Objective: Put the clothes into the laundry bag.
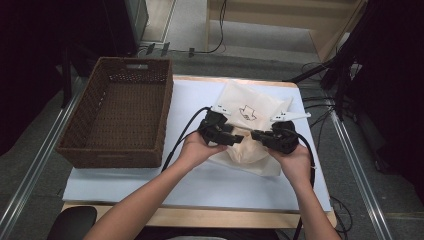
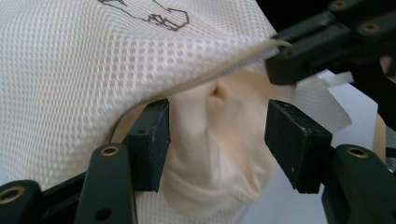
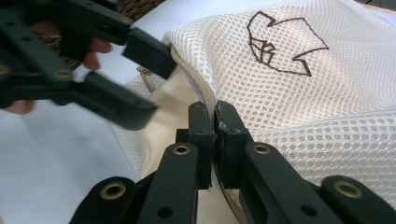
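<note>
The mesh laundry bag (image 1: 248, 114) lies on the white table cover (image 1: 125, 182), directly between and beyond the two grippers. It is cream-coloured, with a dark outline emblem (image 1: 247, 113) printed on its upper face. A smooth cream cloth (image 2: 212, 140) shows at the bag's open mouth, on the side nearest both grippers.

Left gripper (image 1: 239, 138): jaws spread. In the left gripper view, the two black pads (image 2: 152, 144) stand well apart on either side of the bulging cloth. The left pad lies against the mesh edge and cloth; the right pad is clear of the fabric. The zipper-trimmed rim (image 2: 219, 70) of the bag runs above the jaws.

Right gripper (image 1: 256, 135): jaws pressed together on the bag's rim. In the right gripper view, the pads (image 3: 215, 130) meet with the mesh edge pinched between them. The mesh panel with the emblem (image 3: 280, 44) lies to the right of these jaws; the cloth and the left gripper (image 3: 140, 79) lie to their left.

In the high view, both grippers point toward each other at the near edge of the bag, tips close together. The left hand (image 1: 197, 147) and right hand (image 1: 295, 157) each grip a tool body. Black cables (image 1: 182, 135) trail back from the grippers.

A brown wicker basket (image 1: 80, 145) stands to the left of the left gripper, well apart from the bag, on the same cover.
</note>
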Available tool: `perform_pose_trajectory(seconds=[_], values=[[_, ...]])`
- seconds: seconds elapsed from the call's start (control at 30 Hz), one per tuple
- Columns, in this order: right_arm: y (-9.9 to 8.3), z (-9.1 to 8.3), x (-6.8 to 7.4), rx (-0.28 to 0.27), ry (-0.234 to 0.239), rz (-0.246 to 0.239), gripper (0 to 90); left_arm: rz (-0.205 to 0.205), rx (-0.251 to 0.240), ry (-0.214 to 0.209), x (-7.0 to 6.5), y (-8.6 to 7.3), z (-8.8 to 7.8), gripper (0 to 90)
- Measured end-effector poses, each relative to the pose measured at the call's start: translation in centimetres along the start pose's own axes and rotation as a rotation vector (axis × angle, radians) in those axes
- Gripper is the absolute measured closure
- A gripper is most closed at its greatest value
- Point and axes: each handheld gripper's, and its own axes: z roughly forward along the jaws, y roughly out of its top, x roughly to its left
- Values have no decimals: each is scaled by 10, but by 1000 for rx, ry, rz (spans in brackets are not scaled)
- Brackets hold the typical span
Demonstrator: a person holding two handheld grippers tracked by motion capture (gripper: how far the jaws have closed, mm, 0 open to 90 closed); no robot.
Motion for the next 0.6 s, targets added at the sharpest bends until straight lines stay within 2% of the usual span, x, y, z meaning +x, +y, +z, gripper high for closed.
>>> perform_pose_trajectory(seconds=[0.13, 0.27, 0.3, 0.43, 0.6], values=[[0, -1, 0, 0, -1, 2, 875, 25, 8, 11, -6, -9, -13, 390], [0, 0, 1, 0, -3, 0, 875, 25, 0, -4, -12, -16, -21, 396], [0, 0, 1, 1, -4, -5, 875, 16, -3, -24, -16, -21, -25, 408], [1, 0, 1, 2, -4, -5, 875, 1, 8, -68, -23, -30, -23, 443], [1, 0, 2, 4, -3, -4, 875, 7, 25, -100, -28, -39, -15, 551]])
